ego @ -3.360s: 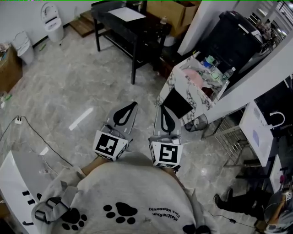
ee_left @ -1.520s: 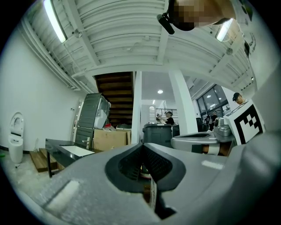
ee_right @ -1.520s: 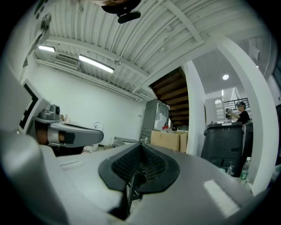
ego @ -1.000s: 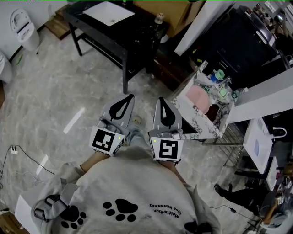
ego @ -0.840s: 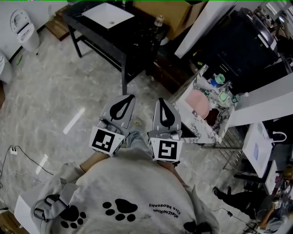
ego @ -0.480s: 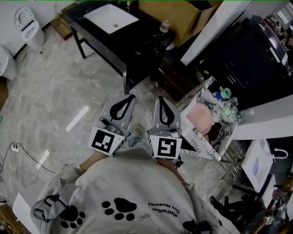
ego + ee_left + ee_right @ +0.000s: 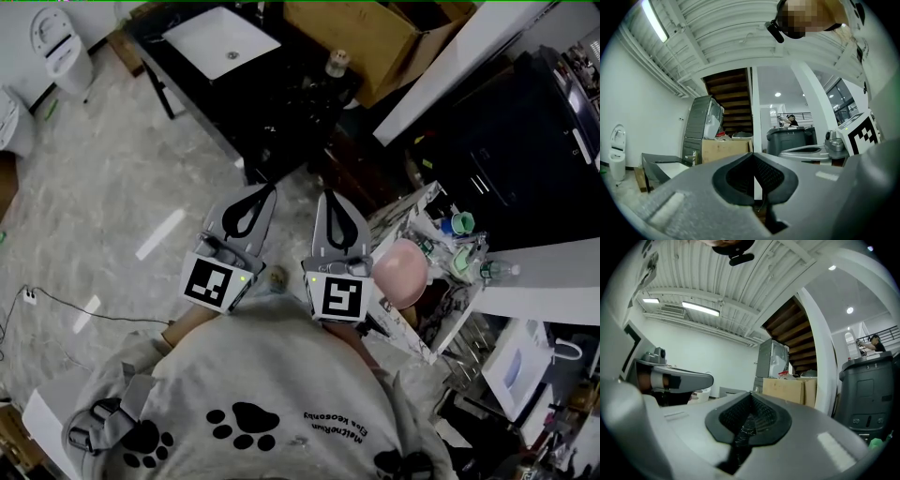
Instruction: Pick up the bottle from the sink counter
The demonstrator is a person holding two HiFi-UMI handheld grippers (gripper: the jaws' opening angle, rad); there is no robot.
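You hold both grippers side by side, close in front of your chest. Your left gripper [image 7: 255, 202] [image 7: 754, 174] points toward 1 o'clock and your right gripper [image 7: 332, 208] [image 7: 749, 416] toward 12 o'clock. Each has its jaws pressed together with nothing between them. Their marker cubes [image 7: 214, 282] sit nearest your body.

Your grey sweatshirt [image 7: 281, 375] carries black paw prints. At right, the counter [image 7: 405, 214] is black-veined white, its basin [image 7: 398, 272] pink.
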